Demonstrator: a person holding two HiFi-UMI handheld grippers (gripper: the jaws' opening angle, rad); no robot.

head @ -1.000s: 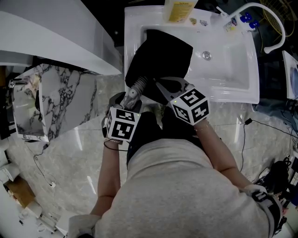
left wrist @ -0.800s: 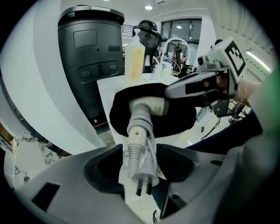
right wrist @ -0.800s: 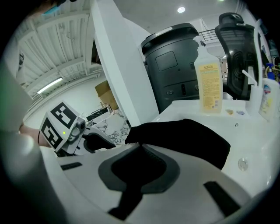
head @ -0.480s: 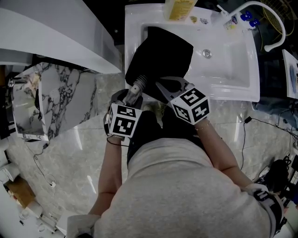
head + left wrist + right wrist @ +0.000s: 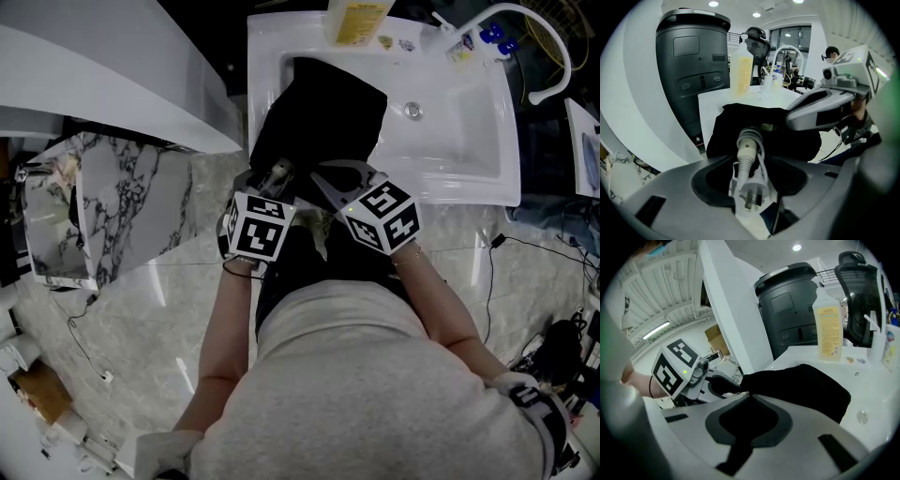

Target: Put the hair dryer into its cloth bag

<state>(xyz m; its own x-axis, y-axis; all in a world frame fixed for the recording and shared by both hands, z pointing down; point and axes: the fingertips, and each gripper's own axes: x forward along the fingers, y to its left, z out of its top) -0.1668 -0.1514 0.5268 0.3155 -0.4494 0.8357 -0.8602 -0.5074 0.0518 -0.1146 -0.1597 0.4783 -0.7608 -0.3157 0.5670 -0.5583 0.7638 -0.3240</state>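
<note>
Mostly the white-corded hair dryer (image 5: 747, 145) is inside the black cloth bag (image 5: 323, 112) lying over the rim of the white sink (image 5: 469, 141) (only its plug end (image 5: 750, 197) shows). The left gripper (image 5: 275, 178), jaws just closed onto that plug end, should push straight in. Meanwhile the right gripper (image 5: 323, 176), jaws pinching the bag's hem, should hold the mouth taut.

cloth bag (image 5: 323, 103): black cloth, matt, soft creases, no sheen
hair dryer (image 5: 749, 140): visible end = pale ribbed sleeve, plastic/rubbery, semi-matt
cord (image 5: 762, 159): white plastic jacket, smooth
plug (image 5: 750, 190): white plastic body, smooth; prongs bare metal, dull shine
right gripper (image 5: 749, 397): grey plastic shell, matt, smooth; pads black, matt; cube w/ flat b/w print
sink (image 5: 469, 159): white, glossy, smooth, ceramic-looking
tap (image 5: 539, 42): white, glossy finish
bottle (image 5: 827, 324): translucent yellowish plastic, paper label
bin (image 5: 787, 310): dark grey plastic, mostly matt, faint sheen on lid
floor (image 5: 141, 300): pale stone-look slabs, polished, mirrors lights
shirt (image 5: 375, 394): grey cloth, matt
</note>
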